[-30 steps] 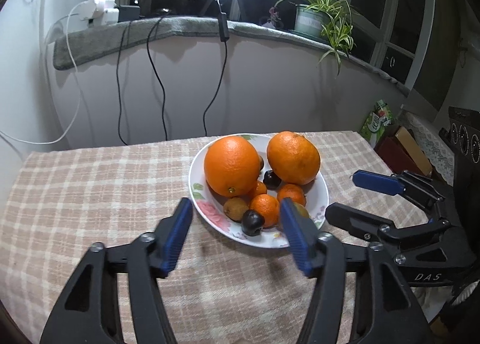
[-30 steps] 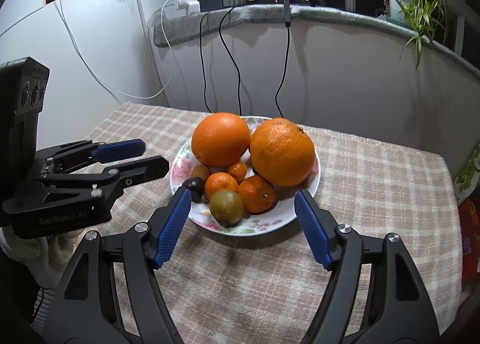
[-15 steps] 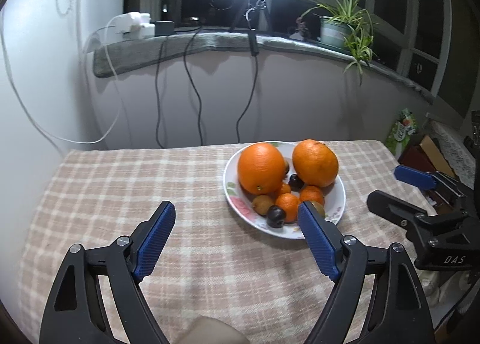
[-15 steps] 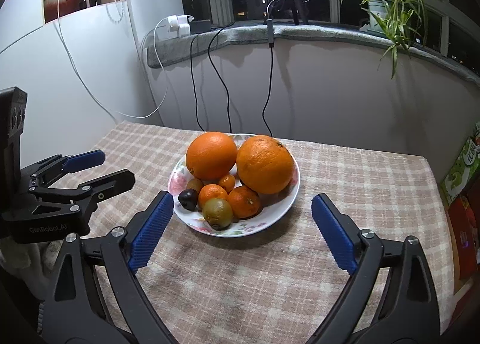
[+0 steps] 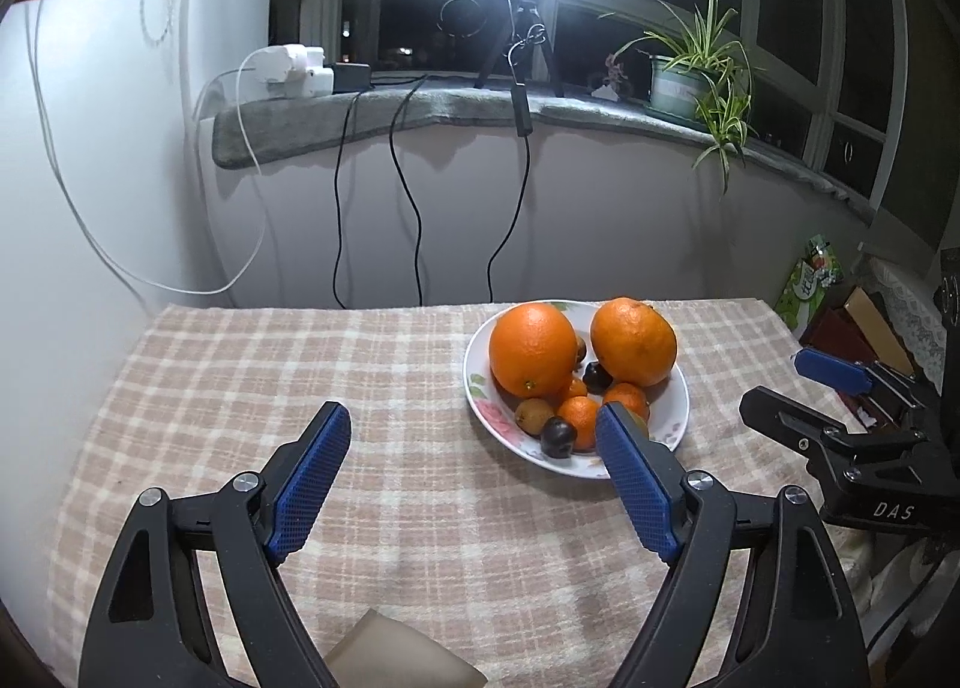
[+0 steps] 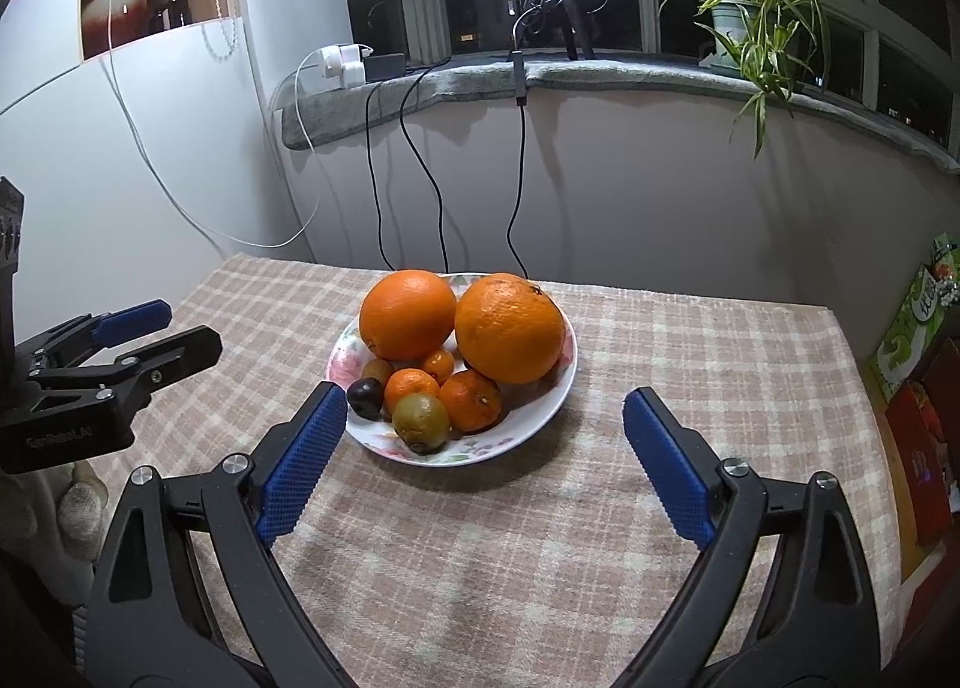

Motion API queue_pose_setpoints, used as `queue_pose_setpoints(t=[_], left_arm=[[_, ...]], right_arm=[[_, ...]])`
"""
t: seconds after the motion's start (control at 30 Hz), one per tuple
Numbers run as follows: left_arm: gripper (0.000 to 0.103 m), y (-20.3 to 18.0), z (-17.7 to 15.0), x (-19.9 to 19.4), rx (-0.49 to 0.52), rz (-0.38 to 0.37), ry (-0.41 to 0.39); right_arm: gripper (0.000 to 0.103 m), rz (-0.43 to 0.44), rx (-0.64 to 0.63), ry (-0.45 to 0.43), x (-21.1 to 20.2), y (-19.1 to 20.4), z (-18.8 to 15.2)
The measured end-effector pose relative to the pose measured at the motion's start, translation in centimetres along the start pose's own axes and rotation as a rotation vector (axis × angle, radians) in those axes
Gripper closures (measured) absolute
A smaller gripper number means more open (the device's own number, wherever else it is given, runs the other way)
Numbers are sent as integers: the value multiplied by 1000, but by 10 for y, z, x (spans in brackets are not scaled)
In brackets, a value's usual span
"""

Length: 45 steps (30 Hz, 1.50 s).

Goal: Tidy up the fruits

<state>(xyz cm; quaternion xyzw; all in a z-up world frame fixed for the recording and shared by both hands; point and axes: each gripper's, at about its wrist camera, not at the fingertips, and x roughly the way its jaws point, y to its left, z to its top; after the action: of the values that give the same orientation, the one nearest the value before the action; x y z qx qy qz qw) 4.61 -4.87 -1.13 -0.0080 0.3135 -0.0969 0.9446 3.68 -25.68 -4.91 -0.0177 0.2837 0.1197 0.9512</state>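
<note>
Checked tablecloth [image 5: 390, 388]: plate [image 6: 540, 388] holds all fruit, left gripper [image 5: 474, 478] and right gripper [image 6: 486, 460] now wider apart, empty, drawn back; sorting looks finished.

Open right tongs [image 6: 485, 463], fruit plate [image 6: 543, 397], checked cloth [image 6: 690, 340]

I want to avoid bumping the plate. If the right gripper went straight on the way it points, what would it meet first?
Probably the near rim of the plate, then the kiwi at its front. The right gripper is open, angled downward, and holds nothing; depth is hard to judge.
</note>
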Motion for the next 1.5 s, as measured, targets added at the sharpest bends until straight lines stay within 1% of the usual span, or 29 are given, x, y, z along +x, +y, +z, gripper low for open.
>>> queue_pose_setpoints(t=[0.57, 1.5], left_arm=[[19, -3, 0, -4, 13, 6, -12], [19, -3, -1, -4, 13, 5, -11]], right_arm=[[7, -1, 3, -3, -1, 1, 0], [7, 0, 2, 12, 2, 4, -2]])
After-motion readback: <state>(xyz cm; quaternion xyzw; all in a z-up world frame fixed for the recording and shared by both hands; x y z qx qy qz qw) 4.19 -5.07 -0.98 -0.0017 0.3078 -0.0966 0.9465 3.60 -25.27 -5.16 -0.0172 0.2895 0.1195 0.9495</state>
